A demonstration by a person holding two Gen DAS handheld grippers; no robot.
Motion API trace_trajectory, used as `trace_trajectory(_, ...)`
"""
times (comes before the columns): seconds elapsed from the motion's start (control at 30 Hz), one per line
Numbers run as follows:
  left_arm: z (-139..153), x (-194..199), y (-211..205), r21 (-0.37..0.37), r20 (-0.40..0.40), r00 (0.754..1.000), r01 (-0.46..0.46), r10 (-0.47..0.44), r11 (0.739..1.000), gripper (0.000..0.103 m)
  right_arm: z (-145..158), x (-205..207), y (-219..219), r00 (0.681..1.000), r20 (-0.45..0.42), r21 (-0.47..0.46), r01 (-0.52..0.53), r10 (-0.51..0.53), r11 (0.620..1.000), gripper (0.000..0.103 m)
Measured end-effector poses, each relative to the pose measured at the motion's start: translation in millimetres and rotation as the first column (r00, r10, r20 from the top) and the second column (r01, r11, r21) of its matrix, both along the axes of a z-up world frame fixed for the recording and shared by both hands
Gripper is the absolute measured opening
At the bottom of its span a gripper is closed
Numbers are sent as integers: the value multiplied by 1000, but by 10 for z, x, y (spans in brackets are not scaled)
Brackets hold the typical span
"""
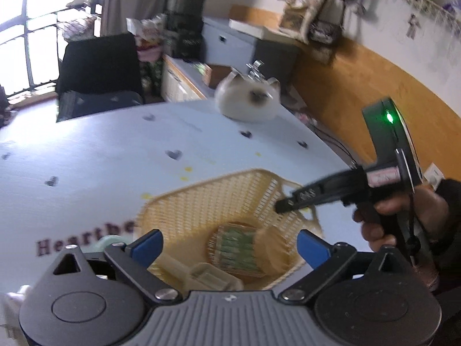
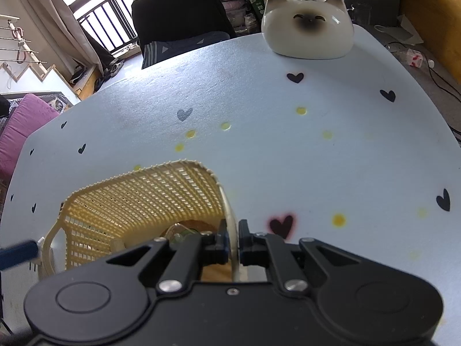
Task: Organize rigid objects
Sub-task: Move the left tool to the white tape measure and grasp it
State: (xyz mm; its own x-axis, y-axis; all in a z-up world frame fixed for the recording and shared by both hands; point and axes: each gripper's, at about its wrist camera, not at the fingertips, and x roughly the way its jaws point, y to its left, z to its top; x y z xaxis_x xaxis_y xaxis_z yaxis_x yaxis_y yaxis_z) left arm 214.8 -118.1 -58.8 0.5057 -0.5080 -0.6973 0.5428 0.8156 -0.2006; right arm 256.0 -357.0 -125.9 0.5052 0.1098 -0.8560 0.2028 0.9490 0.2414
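Observation:
A cream woven plastic basket stands on the pale blue table. Inside lie a round green-and-tan item, a tan round piece and a cream plastic object. My left gripper is open, its blue pads over the basket's near side, holding nothing. My right gripper is shut on the basket's right rim; it also shows in the left wrist view at the basket's right wall. The basket fills the lower left of the right wrist view.
A white ceramic cat figure sits at the table's far edge, also in the left wrist view. A black chair stands behind the table. A mint-green object lies left of the basket. Orange wall and cables on the right.

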Motion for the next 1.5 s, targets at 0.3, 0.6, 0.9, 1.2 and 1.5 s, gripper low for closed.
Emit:
trace_trajectory(0.3,-5,184,562,21,46,977,-210,209,977,103,-1,-6,10,1000,2,-3,8,-8,1000,7)
trace_trajectory(0.6,-303,420,1049,117,57,928,-372,367,921,103,-3,-6,6,1000,2,-1,11,-11,1000,7)
trace_trajectory(0.9,-778,446,1213,142,3,940,-337,340,931,103,-9,-12,-12,1000,3,6,16,-16,1000,7)
trace_trajectory(1.2,-1149,243,980,90,-45,976,-209,214,974,103,-25,-5,-1,1000,-2,4,16,-16,1000,7)
trace_trajectory(1.5,-1187,290,720,120,-8,987,-156,158,981,92,-28,-1,1,1000,-2,4,16,-16,1000,7)
